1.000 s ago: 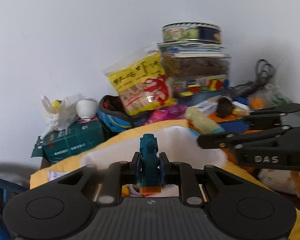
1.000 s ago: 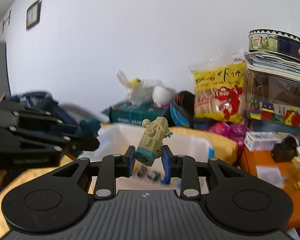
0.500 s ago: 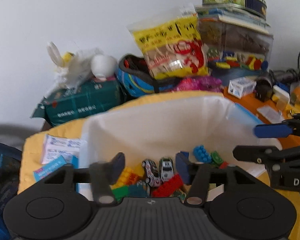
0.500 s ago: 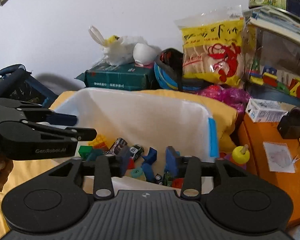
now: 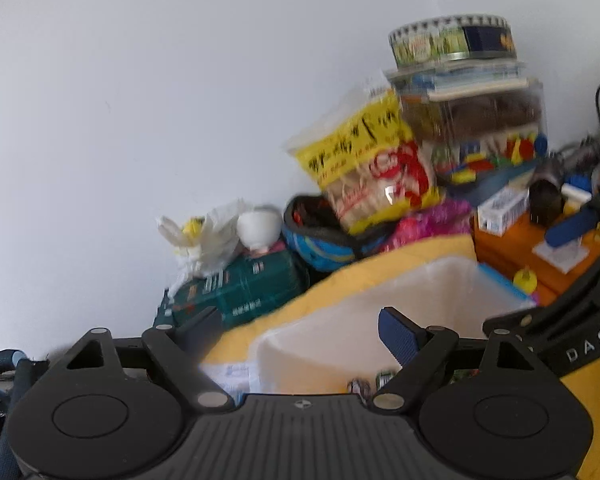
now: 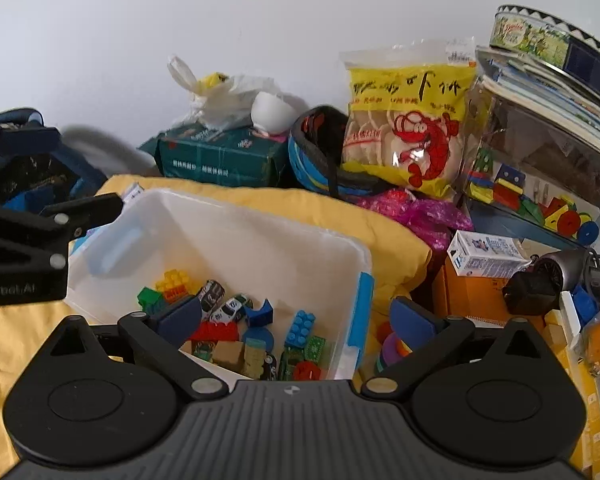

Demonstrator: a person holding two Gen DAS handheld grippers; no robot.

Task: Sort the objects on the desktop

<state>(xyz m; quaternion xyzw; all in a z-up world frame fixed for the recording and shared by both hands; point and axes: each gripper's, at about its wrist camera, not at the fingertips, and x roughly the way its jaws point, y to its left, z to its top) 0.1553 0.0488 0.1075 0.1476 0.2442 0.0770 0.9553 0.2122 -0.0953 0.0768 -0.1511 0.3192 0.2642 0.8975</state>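
Observation:
A white plastic bin [image 6: 260,220] sits on a yellow cloth [image 6: 340,208]. It holds several toy bricks [image 6: 300,328] and small toy cars [image 6: 222,304]. My right gripper [image 6: 296,316] hovers over the bin's near edge. Its jaws are opening wide and nothing is between them. My left gripper [image 5: 298,334] is at the bin's [image 5: 380,300] left rim, jaws opening too, also with nothing in them. The right wrist view shows the left gripper [image 6: 88,168] at the left, beside the bin.
Against the wall behind the bin are a green package [image 6: 220,156], a yellow snack bag [image 6: 404,120] and a clear box of coloured blocks [image 6: 532,184] topped by a tin [image 6: 552,44]. An orange box [image 6: 472,292] with a small carton [image 6: 488,256] stands right.
Earlier the left jaws gripped a blue toy figure and the right jaws a tan toy. Both spread wide and the toys are gone from them. The left view swung leftward.

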